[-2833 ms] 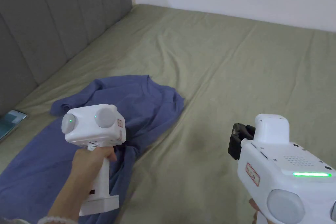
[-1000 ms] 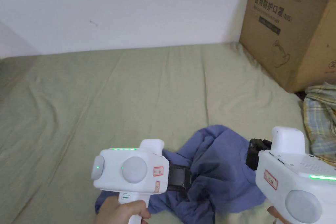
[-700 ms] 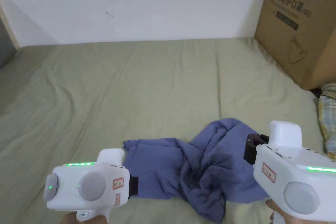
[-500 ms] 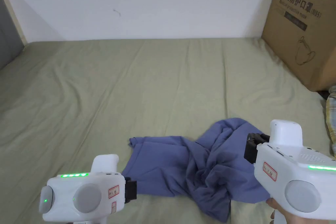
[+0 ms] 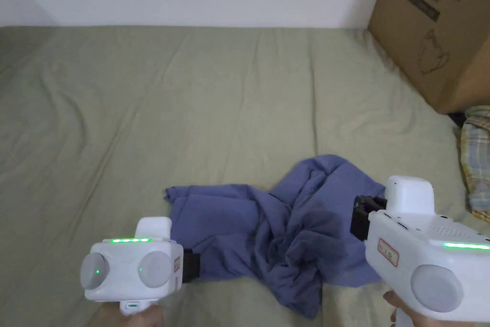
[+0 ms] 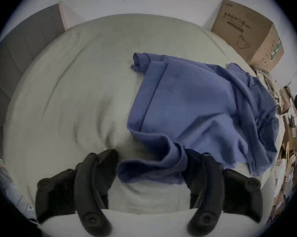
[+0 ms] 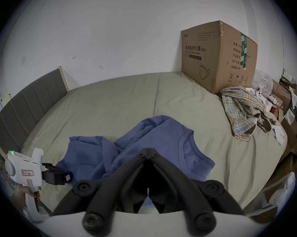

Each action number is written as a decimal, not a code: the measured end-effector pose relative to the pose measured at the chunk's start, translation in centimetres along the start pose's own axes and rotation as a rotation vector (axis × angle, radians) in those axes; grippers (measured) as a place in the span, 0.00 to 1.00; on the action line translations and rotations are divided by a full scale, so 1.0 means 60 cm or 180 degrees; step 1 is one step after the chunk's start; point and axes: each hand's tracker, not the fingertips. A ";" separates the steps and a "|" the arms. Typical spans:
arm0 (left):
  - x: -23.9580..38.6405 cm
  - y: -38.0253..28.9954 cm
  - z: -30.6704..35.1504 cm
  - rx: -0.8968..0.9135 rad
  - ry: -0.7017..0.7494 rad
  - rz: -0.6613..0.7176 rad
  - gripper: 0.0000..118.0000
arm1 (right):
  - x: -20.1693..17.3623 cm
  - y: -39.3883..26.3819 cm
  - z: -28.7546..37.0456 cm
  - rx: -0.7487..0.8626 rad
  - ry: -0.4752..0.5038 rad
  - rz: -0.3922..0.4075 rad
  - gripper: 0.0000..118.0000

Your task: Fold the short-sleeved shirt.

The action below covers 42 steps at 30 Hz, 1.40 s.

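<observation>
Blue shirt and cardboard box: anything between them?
Bare olive bedsheet separates the blue shirt from the cardboard box, seen in the head view.

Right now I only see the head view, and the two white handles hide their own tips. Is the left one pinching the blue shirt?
Observer: No. In the left gripper view the left gripper stands wide open, with a rolled edge of the blue shirt lying between its jaws, unpinched.
Operator: And the right one?
Observer: The right gripper view shows the right gripper with its jaws closed tip to tip over the shirt. Whether they pinch any cloth I cannot tell.
Operator: Where is the neck hole?
Observer: The neckline lies just right of those closed jaws in that view, on the side toward the plaid cloth.
</observation>
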 end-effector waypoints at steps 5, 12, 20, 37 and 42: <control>0.016 0.010 0.026 0.0104 0.0176 -0.0066 0.06 | 0.014 0.003 -0.025 -0.0113 -0.0001 -0.0056 0.00; 0.003 0.020 0.076 0.0161 -0.0021 0.0004 0.06 | 0.058 0.075 -0.113 -0.0372 0.0444 -0.0303 0.00; 0.013 0.028 0.090 0.0129 -0.0059 -0.0140 0.06 | 0.073 0.189 -0.361 -0.0871 0.0360 0.0063 0.71; 0.005 0.043 0.096 0.0045 -0.0110 -0.0106 0.06 | 0.041 0.149 -0.442 -0.1457 0.0071 0.0454 0.03; -0.008 0.069 0.136 0.0277 -0.0134 -0.0047 0.06 | 0.073 0.215 -0.382 -0.1247 0.0109 0.0149 0.03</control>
